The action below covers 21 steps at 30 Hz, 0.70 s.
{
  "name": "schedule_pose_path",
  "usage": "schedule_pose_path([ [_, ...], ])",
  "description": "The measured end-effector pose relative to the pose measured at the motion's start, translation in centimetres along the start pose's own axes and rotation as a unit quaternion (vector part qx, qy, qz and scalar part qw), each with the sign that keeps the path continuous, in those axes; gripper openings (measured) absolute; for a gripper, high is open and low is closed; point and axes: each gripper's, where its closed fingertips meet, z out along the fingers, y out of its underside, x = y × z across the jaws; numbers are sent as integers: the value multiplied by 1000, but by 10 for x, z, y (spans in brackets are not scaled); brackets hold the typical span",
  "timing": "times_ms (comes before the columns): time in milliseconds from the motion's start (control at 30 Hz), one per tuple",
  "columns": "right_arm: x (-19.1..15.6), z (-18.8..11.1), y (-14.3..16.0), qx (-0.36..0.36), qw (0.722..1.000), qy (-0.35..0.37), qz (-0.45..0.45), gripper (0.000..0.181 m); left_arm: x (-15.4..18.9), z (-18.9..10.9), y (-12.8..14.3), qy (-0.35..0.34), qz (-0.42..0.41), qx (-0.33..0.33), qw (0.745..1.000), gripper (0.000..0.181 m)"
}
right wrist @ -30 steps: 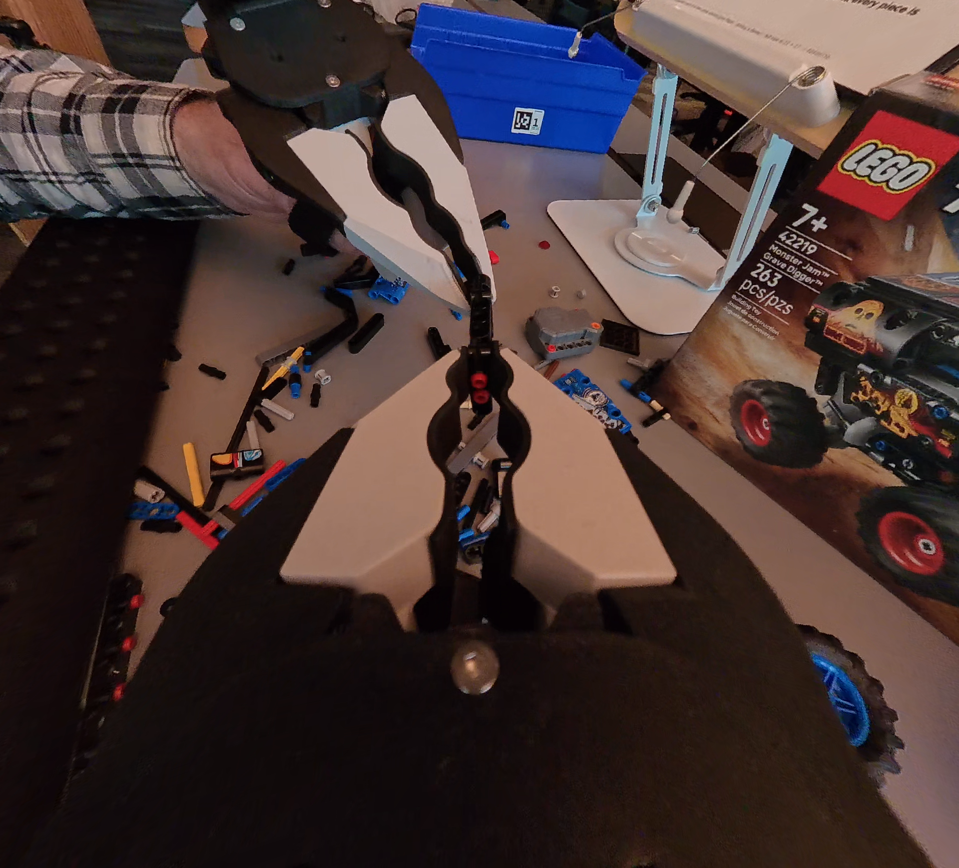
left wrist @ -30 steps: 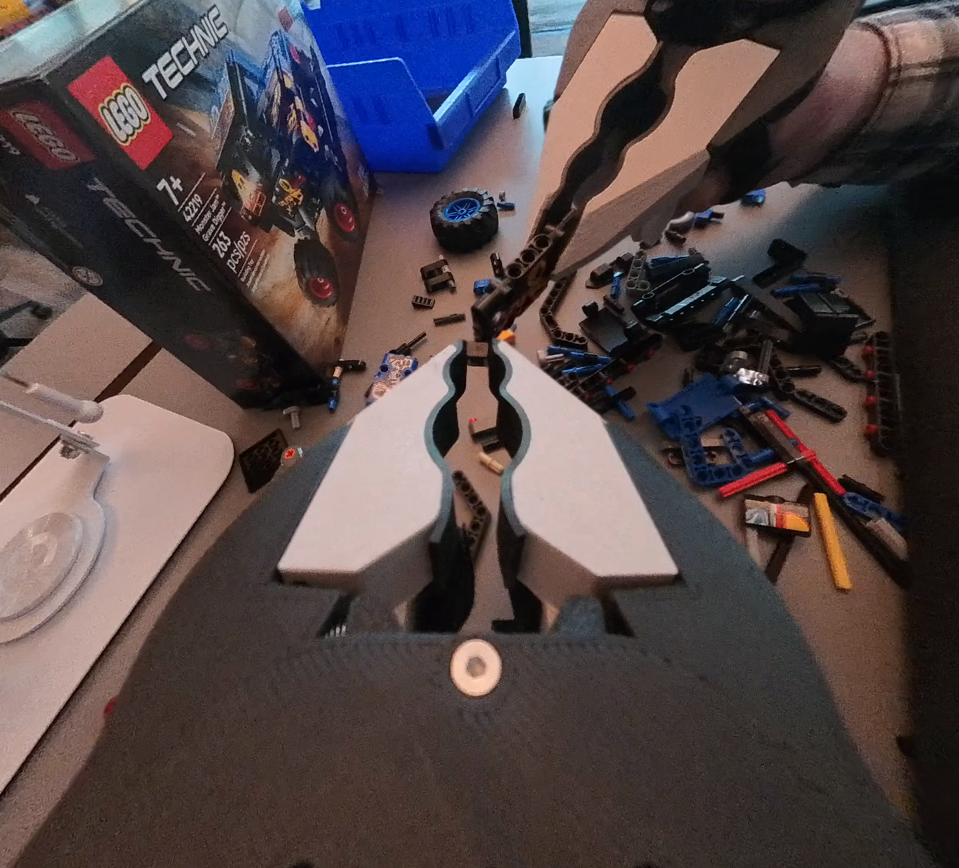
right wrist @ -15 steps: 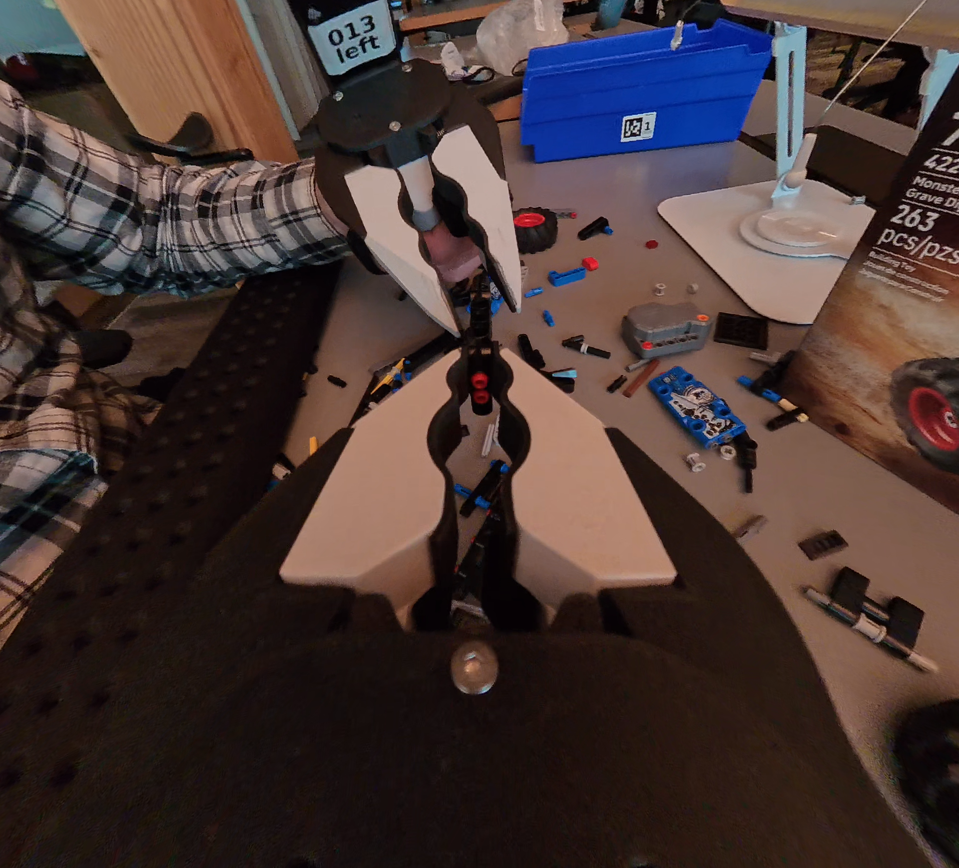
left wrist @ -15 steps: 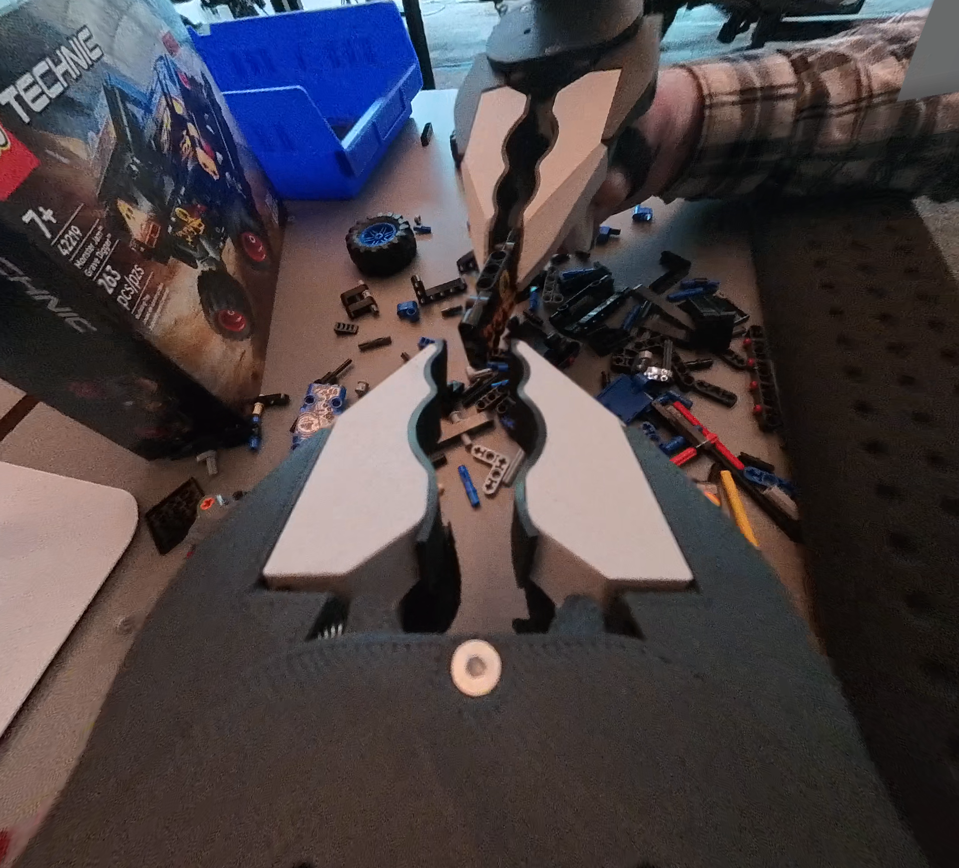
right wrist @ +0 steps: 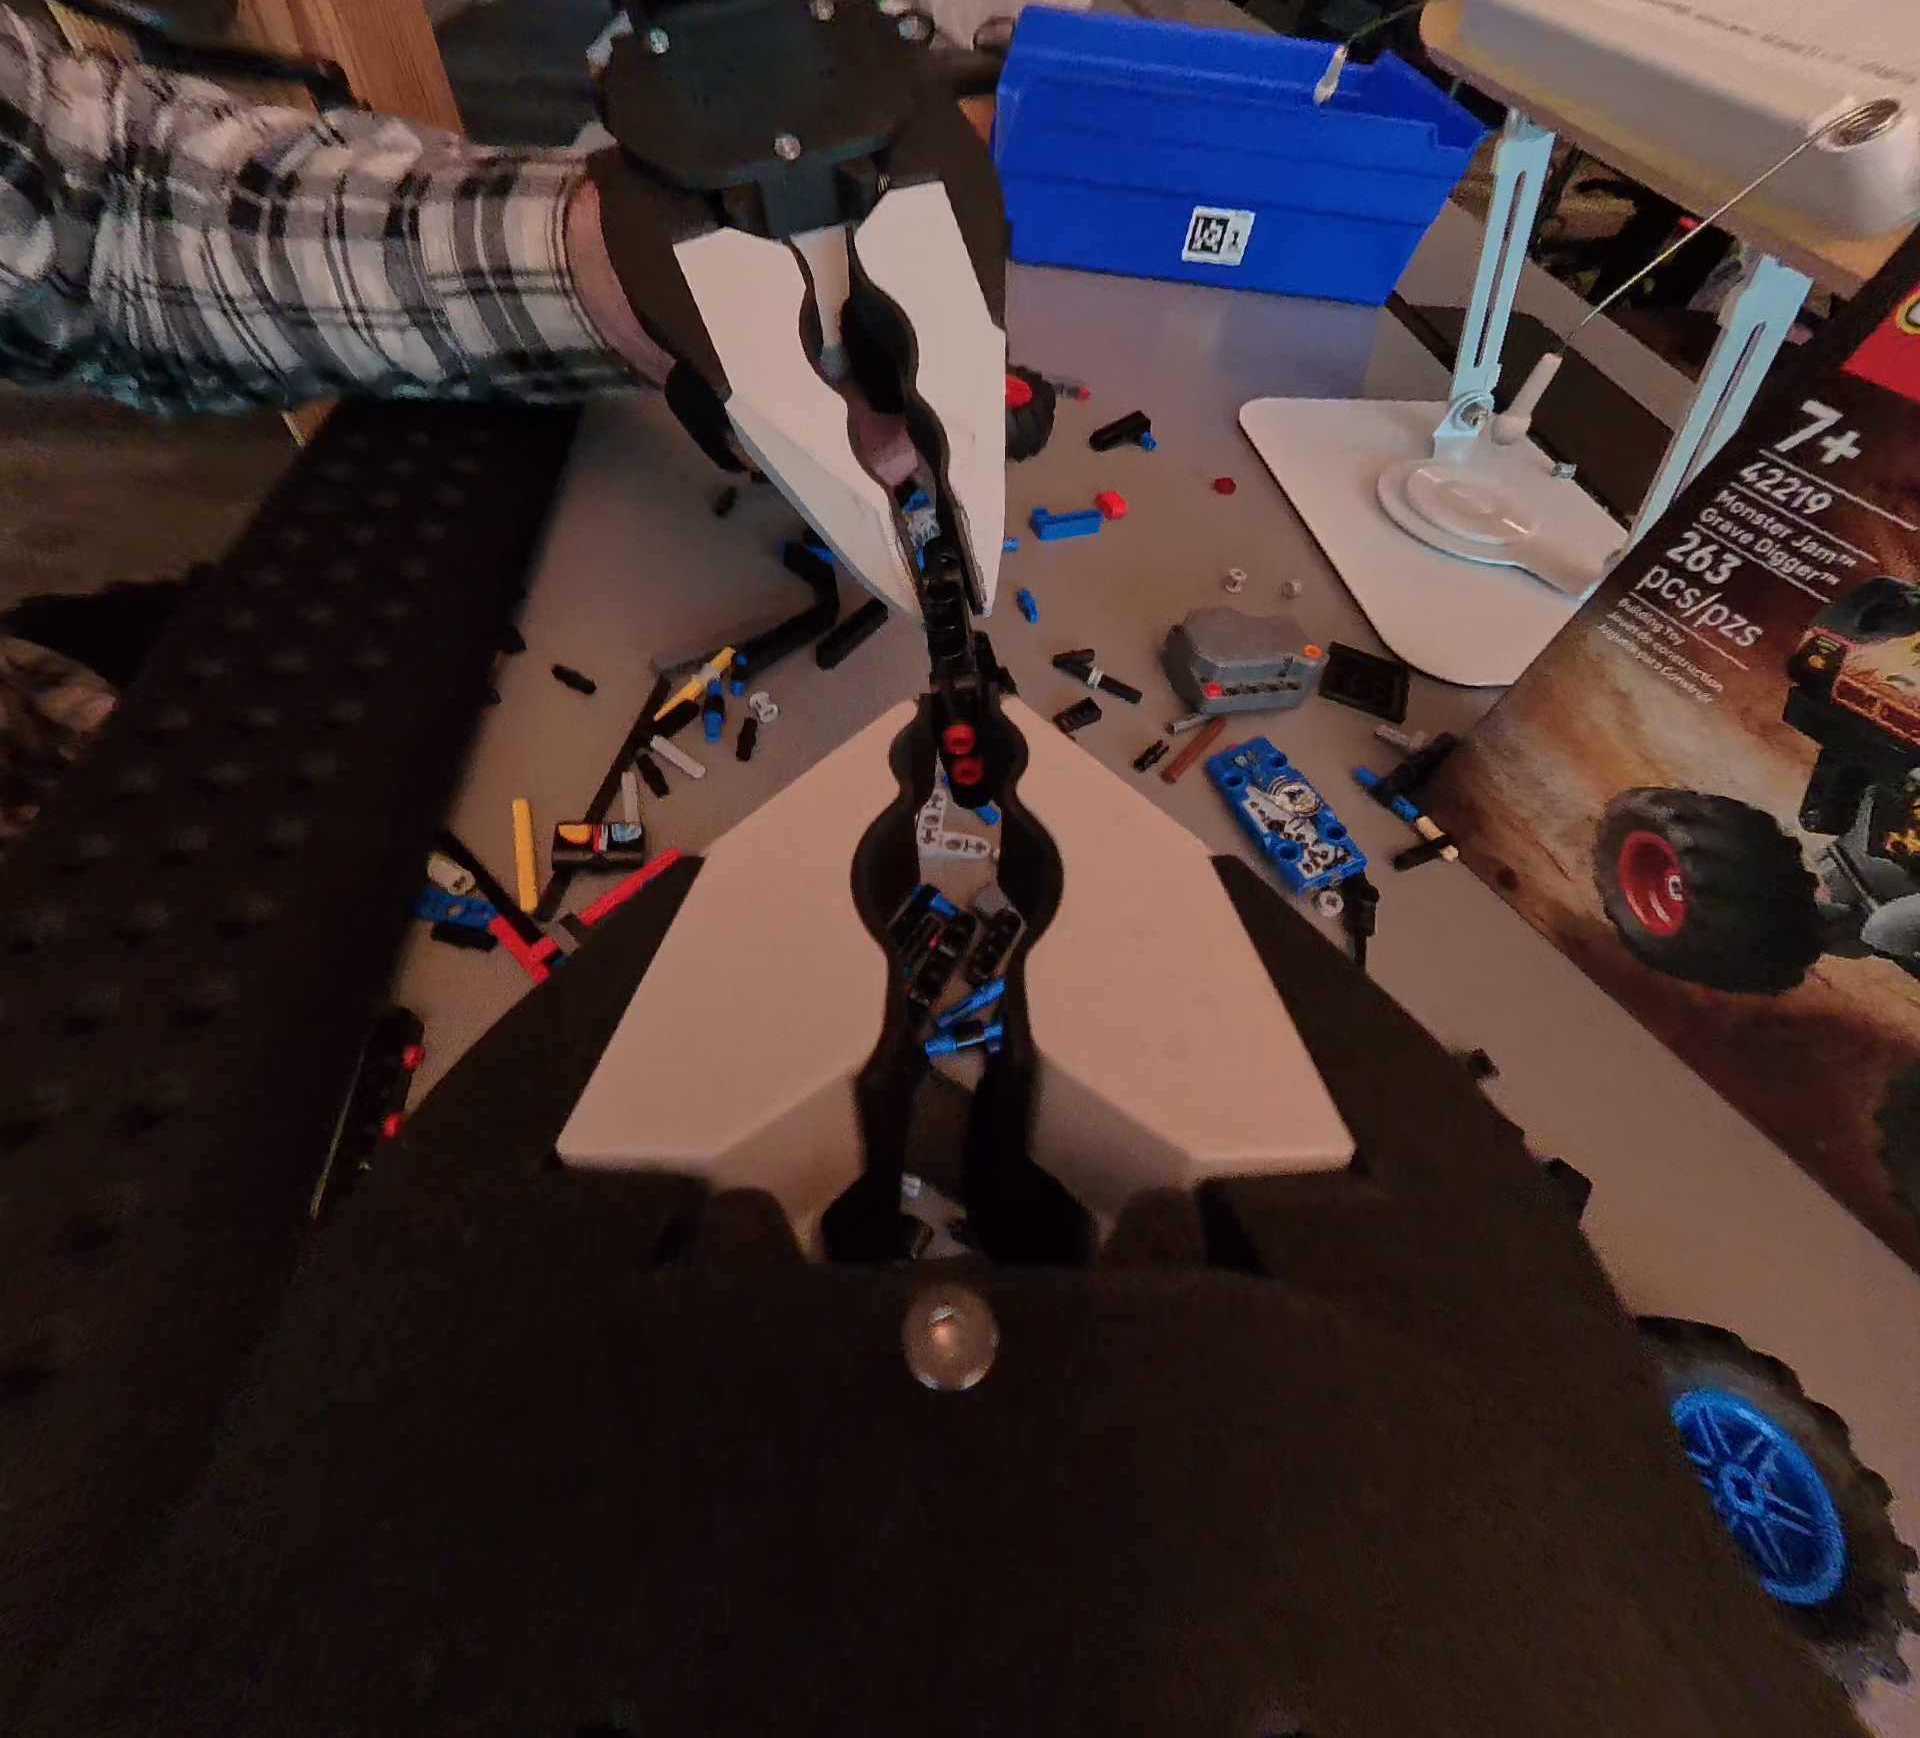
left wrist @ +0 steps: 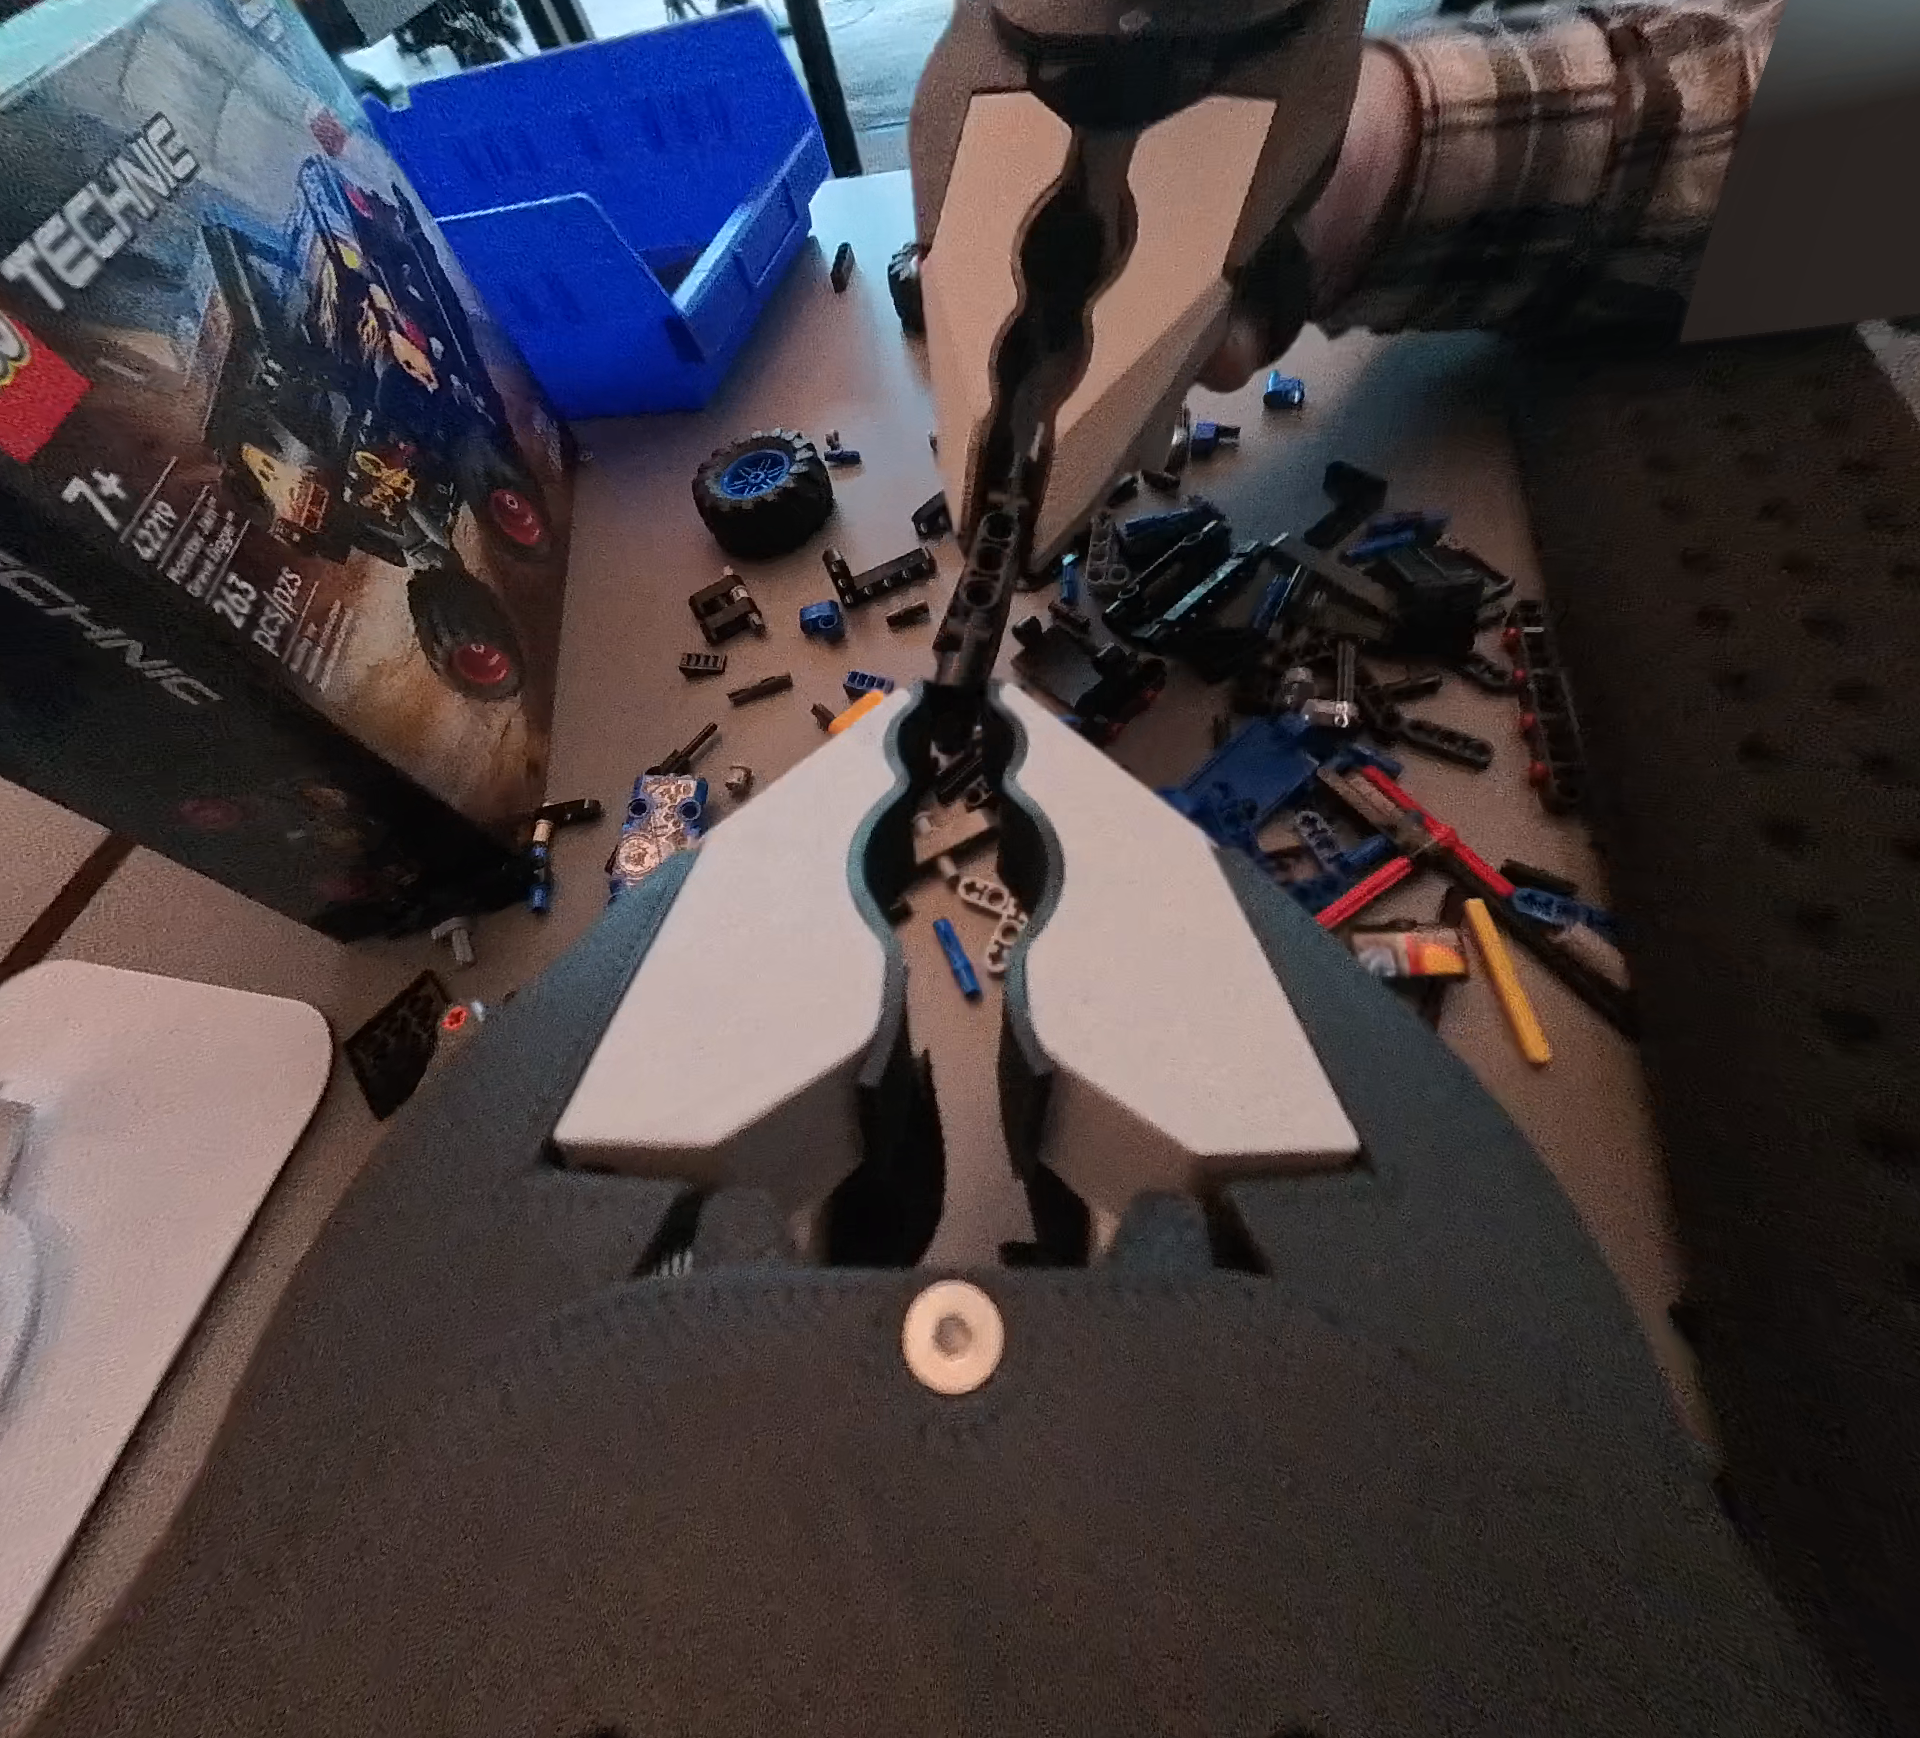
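Right gripper (right wrist: 958, 732) pinches black beam (left wrist: 982, 587) — red pins at held end; left gripper (left wrist: 951, 712) clamps far end. Loose bricks (left wrist: 1340, 608) on table (left wrist: 623, 608) below — blue-hubbed wheel (left wrist: 764, 493) nearby.

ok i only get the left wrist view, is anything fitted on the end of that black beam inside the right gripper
Observer: Yes, two red pins sit in the black beam where the right gripper clamps it.
Operator: anything on the blue bin's other side
Observer: A small square tag is stuck on the blue bin.
Operator: what's under my gripper body
Observer: A grey block lies beside a black tile.
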Motion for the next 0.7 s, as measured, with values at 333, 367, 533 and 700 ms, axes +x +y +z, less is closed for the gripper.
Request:
schedule_pose_path([
  [333,-2,-23,34,-102,995,-21,4,20,14,-5,68,33,104,-181,977,5],
  [367,-5,-23,41,-123,992,-25,-2,20,13,-6,73,31,111,-193,974,5],
  [533,-10,-23,69,-197,980,-37,-13,21,23,-5,64,57,85,-168,981,34],
  [700,-13,-20,89,-241,969,-44,-11,22,54,9,46,104,67,-147,981,33],
])
